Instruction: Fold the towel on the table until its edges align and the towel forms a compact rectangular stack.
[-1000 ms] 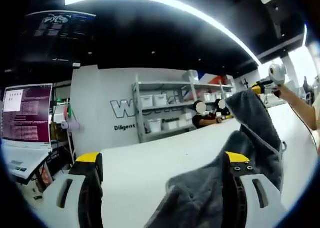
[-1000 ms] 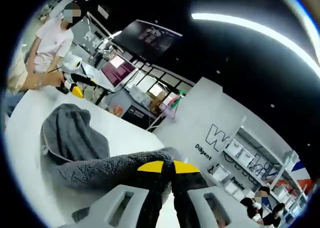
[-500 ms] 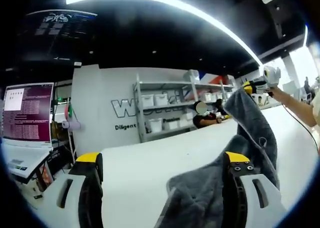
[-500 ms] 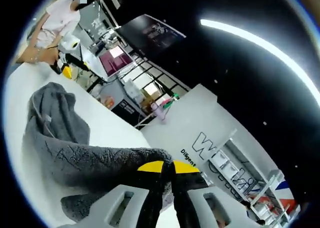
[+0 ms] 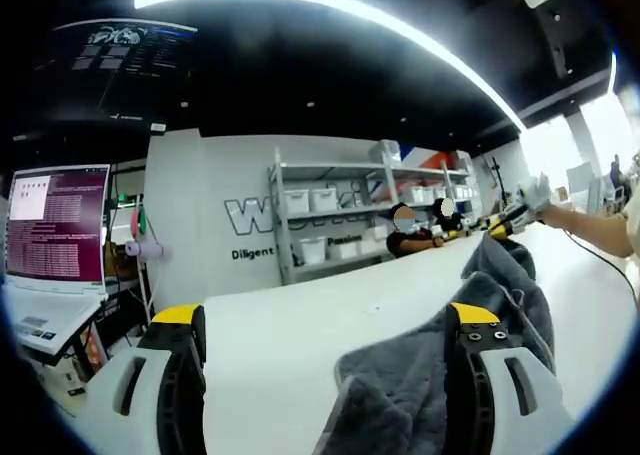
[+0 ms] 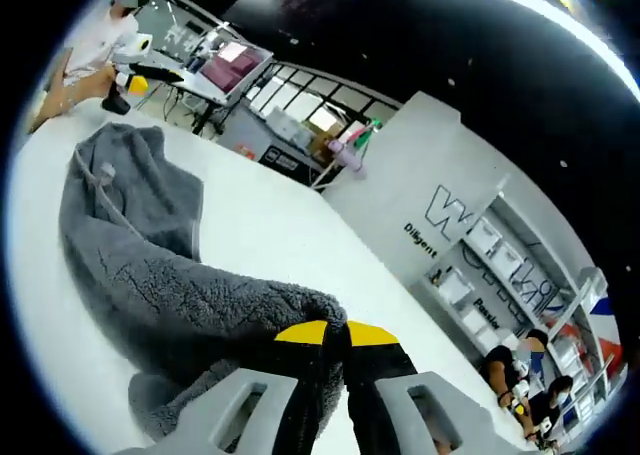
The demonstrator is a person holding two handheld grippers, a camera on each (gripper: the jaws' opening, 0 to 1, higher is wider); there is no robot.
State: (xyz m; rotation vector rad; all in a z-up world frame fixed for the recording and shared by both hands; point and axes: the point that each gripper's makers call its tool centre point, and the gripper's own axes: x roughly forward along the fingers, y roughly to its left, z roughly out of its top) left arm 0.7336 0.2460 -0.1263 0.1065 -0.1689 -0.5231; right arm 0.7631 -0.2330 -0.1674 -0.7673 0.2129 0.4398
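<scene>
Flanking towel (image 6: pixel 140 265): monitor (image 5: pixel 56 225), shelves (image 5: pixel 330 225).

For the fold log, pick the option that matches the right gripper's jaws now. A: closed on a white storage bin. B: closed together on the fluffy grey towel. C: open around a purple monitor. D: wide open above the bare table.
B: in the right gripper view the right gripper has its yellow-tipped jaws pressed together, pinching the fluffy grey towel over the white table.

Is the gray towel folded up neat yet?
Not yet. The towel lies rumpled across the table, one end pinched in the right tool.
</scene>
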